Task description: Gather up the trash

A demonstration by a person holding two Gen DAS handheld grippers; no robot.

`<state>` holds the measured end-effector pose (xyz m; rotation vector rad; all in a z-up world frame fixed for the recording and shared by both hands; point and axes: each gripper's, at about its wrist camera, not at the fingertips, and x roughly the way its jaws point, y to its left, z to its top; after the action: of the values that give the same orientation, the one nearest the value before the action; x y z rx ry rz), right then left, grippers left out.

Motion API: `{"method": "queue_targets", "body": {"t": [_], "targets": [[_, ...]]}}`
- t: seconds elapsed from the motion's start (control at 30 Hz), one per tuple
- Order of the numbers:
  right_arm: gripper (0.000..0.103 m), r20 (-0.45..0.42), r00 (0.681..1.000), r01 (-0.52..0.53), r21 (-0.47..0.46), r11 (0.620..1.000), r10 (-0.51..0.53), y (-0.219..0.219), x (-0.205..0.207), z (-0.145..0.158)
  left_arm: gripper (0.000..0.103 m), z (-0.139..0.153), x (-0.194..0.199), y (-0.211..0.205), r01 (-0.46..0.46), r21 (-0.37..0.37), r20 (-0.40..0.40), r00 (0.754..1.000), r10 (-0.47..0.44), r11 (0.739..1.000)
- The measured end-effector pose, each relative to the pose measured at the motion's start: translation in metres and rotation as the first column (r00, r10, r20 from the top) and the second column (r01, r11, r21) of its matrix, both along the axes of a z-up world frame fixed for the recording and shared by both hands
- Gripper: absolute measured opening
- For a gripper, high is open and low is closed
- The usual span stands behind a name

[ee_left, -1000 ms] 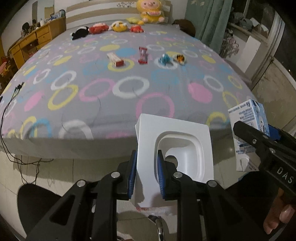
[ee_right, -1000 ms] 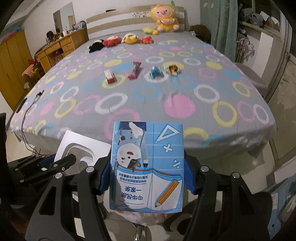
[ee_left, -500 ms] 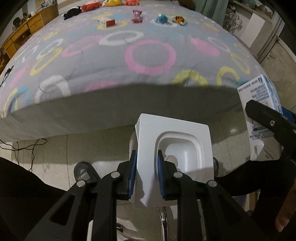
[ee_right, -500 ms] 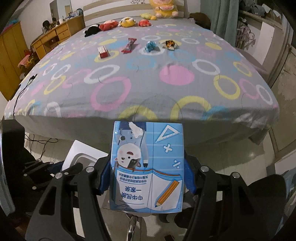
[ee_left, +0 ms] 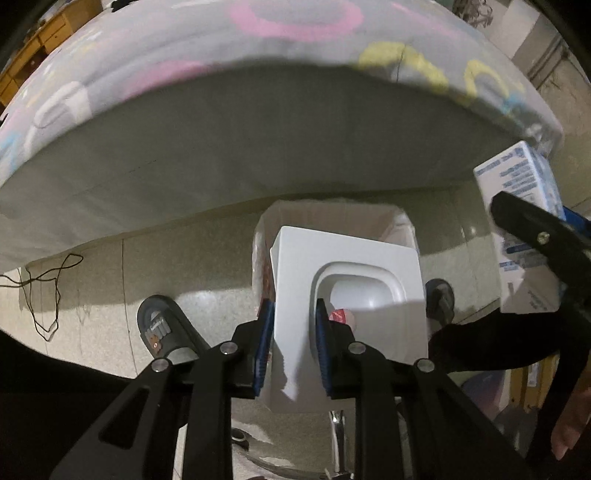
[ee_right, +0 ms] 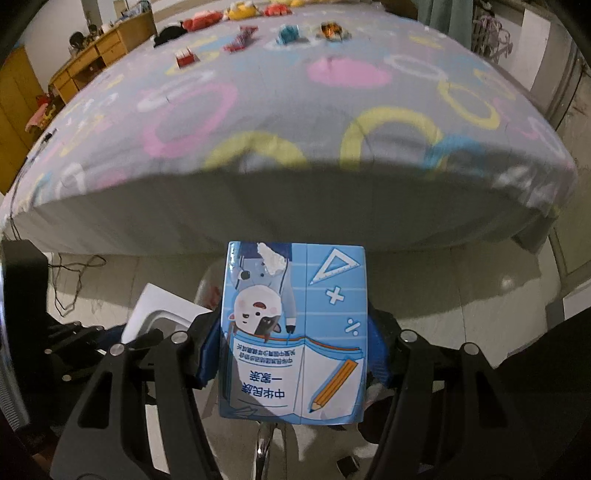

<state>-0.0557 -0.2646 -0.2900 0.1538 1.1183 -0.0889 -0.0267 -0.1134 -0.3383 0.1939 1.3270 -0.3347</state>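
Bed [ee_right: 295, 110]: one, widest thing in both views, covered in soft grey fabric printed with pink, yellow, blue and white rings, its plain grey side dropping to a pale glossy tiled floor [ee_left: 110, 273].

On top of the bed toward its far end, four small bright items in a loose row: a red-and-white box [ee_right: 185, 57], a red wrapper [ee_right: 242, 37], a blue piece [ee_right: 288, 34] and an orange one [ee_right: 332, 28]; blurred, so materials uncertain. Behind them, soft toys [ee_right: 221, 16], number hard to count.

At the foot of the bed, on the floor, one bin [ee_left: 334, 218] with a thin translucent liner, possibly already holding a red scrap.

Directly over that bin, one white moulded tray [ee_left: 347, 288], rigid, squarish with rounded corners and a hollowed centre, pinched along its left edge between the blue ribbed pads of the left gripper [ee_left: 293, 345].

Beside the foot of the bed to the right of the bin, one blue printed carton [ee_right: 293, 328], boxy, glossy, cartoon artwork upside down, clamped by its two sides in the right gripper [ee_right: 291, 354].

On the floor flanking the bin, two dark slippers [ee_left: 162, 325]. Left of them, one thin black cable [ee_left: 48, 288] in loops.
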Motion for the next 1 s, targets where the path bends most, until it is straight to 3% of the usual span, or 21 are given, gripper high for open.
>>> {"method": "queue_targets", "body": {"t": [0.43, 0.67, 1.0], "targets": [[0.062, -0.112, 0.993, 0.028, 0.026, 0.999, -0.025, -0.008, 0.017, -0.058, 0.024, -0.034, 0.007, -0.004, -0.026, 0.011, -0.070, 0.997, 0.027, 1.000], [0.062, -0.143, 0.989, 0.032, 0.049, 0.998, -0.025, -0.006, 0.024, -0.071, 0.025, -0.051, 0.013, -0.006, -0.046, 0.029, -0.111, 0.993, 0.048, 0.999], [0.063, -0.164, 0.986, 0.043, 0.048, 0.998, -0.034, -0.006, 0.025, -0.079, 0.026, -0.054, 0.015, -0.010, -0.041, 0.028, -0.128, 0.991, 0.044, 0.999]]}}
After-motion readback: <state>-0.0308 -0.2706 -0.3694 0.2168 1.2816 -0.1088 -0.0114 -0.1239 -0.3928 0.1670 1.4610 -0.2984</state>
